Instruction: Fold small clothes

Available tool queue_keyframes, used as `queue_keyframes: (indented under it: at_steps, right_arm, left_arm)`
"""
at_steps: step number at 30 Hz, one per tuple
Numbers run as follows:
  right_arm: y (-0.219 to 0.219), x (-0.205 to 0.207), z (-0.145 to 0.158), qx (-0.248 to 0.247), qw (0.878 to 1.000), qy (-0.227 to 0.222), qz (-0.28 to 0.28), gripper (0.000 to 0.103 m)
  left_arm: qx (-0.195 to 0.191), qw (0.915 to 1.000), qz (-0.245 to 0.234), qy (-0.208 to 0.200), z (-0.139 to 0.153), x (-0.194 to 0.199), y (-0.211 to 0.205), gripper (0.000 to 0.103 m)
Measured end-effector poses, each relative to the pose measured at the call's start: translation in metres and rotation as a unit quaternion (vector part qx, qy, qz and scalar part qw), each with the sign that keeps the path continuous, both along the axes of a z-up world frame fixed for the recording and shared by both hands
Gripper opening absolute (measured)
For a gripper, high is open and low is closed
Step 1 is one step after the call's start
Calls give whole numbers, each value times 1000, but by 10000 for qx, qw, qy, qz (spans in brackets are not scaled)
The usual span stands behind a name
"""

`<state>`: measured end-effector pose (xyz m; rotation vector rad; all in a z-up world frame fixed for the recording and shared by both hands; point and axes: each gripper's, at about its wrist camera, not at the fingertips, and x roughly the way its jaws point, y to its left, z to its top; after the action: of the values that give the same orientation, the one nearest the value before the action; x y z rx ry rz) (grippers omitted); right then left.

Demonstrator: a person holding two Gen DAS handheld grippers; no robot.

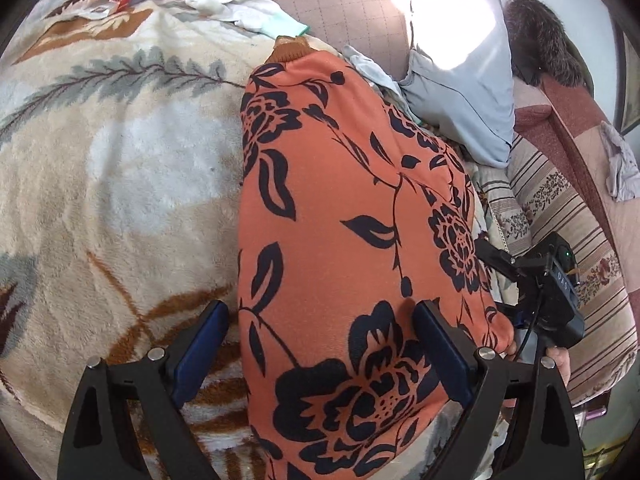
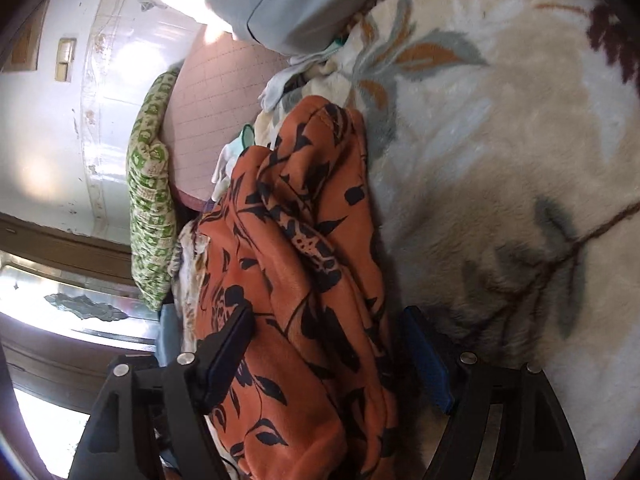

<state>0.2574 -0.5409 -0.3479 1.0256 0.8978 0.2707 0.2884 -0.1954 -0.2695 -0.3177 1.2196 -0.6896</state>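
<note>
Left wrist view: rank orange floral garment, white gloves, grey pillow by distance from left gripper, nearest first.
1. orange floral garment, lying between the open left gripper fingers.
2. grey pillow, upper right, beyond the garment.
3. white gloves, top, at the blanket's far edge.

Left gripper [image 1: 320, 354]: black angular arms, blue pads, silver round screws at the pivots. At three o'clock the right gripper [image 1: 548, 292] shows a black boxy body, white lettering, green light, thin black cable. Right gripper [image 2: 324, 356]: same build.
</note>
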Motion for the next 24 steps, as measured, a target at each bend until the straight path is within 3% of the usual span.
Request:
queue_keyframes:
  at_steps: [4, 11, 24]
  right_arm:
    - [8, 3, -2, 204, 9997, -89, 108, 79]
    - [23, 9, 1, 111, 9995, -77, 283, 80]
    - [31, 15, 4, 95, 9994, -56, 324, 80]
  left_arm:
    - [249, 9993, -34, -284, 7, -3, -5, 94]
    - [634, 9952, -83, -735, 19, -11, -19, 94]
    - [814, 9923, -104, -933, 23, -16, -25, 94]
